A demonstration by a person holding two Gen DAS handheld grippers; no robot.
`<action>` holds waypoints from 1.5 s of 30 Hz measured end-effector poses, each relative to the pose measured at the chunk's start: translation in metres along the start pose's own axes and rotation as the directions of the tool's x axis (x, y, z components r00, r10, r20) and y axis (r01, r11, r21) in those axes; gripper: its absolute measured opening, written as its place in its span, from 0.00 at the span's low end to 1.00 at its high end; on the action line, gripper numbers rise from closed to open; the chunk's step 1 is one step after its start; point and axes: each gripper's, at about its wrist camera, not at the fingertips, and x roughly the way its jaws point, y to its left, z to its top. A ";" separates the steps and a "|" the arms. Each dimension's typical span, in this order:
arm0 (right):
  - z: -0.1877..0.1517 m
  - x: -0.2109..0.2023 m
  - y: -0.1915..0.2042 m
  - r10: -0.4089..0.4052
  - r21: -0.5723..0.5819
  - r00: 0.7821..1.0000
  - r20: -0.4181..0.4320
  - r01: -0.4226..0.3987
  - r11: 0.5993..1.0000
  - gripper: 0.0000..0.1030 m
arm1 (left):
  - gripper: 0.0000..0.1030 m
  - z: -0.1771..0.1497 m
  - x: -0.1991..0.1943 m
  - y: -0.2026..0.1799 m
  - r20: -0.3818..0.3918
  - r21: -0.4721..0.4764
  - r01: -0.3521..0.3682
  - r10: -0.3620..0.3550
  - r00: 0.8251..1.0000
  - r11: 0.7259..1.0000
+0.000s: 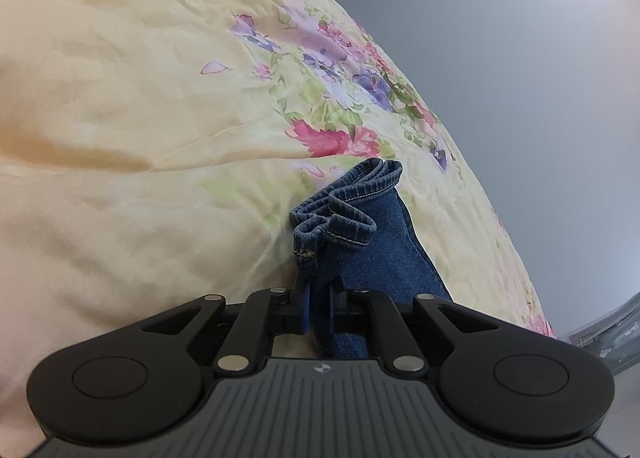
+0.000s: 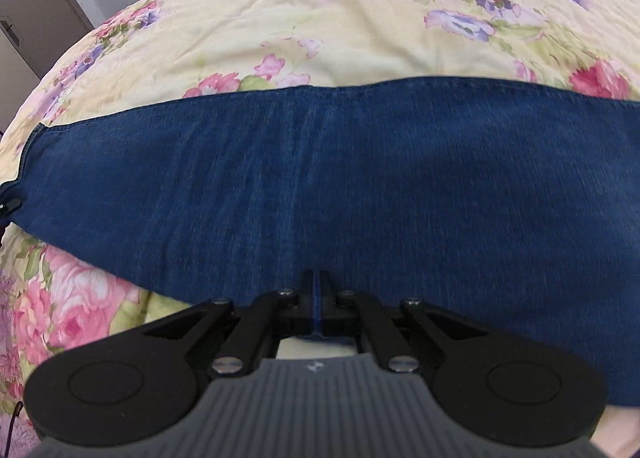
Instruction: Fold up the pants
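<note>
Left claw (image 1: 318, 308) pinches the hem end of the pants (image 2: 320, 178); right claw (image 2: 319, 308) grips their near edge, long axis crosswise, on the bedspread (image 2: 320, 18).

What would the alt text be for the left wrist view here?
The left gripper is shut on a bunched strip of blue denim pants, whose stitched hem ends curl up just beyond its fingers. Behind lies a pale yellow floral quilt, with a plain grey wall to the right.
</note>
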 end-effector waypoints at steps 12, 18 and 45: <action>-0.009 0.019 -0.007 0.003 0.030 1.000 -0.027 -0.003 1.000 0.00 | 0.06 0.012 -0.033 -0.063 0.063 0.089 -0.009 0.004 0.998 0.996; 0.001 -0.013 -0.034 0.124 0.139 0.992 0.009 -0.124 0.983 0.00 | 0.03 0.015 -0.072 -0.133 0.124 0.185 0.003 -0.027 0.992 0.983; -0.011 -0.050 -0.081 0.179 0.141 0.977 0.116 -0.194 0.971 0.23 | 0.43 -0.009 -0.058 -0.021 -0.037 -0.100 0.003 -0.007 0.999 0.995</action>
